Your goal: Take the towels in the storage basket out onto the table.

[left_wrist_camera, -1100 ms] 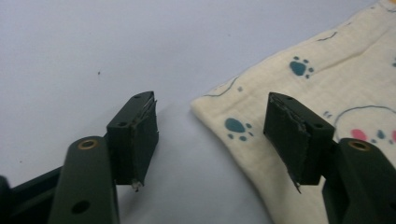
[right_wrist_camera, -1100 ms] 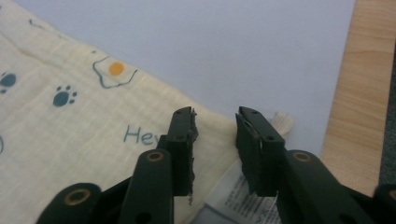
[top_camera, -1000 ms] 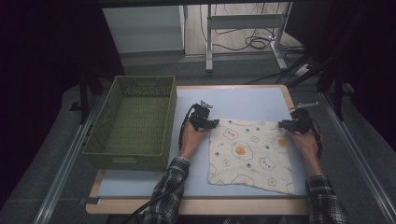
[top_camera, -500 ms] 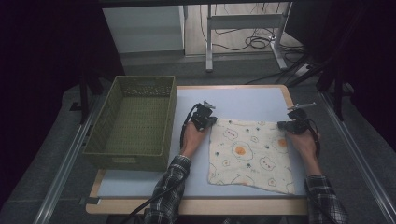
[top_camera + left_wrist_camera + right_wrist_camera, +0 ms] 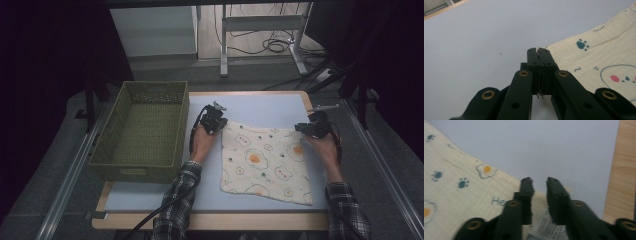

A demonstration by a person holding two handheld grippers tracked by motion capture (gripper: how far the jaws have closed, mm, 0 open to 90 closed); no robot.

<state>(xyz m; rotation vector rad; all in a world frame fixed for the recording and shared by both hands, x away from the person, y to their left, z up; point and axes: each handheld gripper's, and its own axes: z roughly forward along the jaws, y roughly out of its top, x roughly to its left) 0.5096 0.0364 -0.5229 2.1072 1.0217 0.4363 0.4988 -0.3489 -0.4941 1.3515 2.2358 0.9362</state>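
On the pale blue tabletop (image 5: 260, 107) lies a cream square cloth printed with fried eggs and paw marks (image 5: 265, 162), spread flat toward the right half, its near edge close to the table's wooden front rim. At the cloth's far left corner sits the left gripper (image 5: 216, 121), its jaws pressed fully together; whether cloth is caught between them cannot be told. At the far right corner, the right gripper (image 5: 306, 128) stands with jaws parted by a narrow gap, straddling the cloth's white care label (image 5: 544, 223). Bare tabletop stretches beyond both grippers. A woven olive-green rectangular basket (image 5: 145, 132) stands just left of the left gripper.
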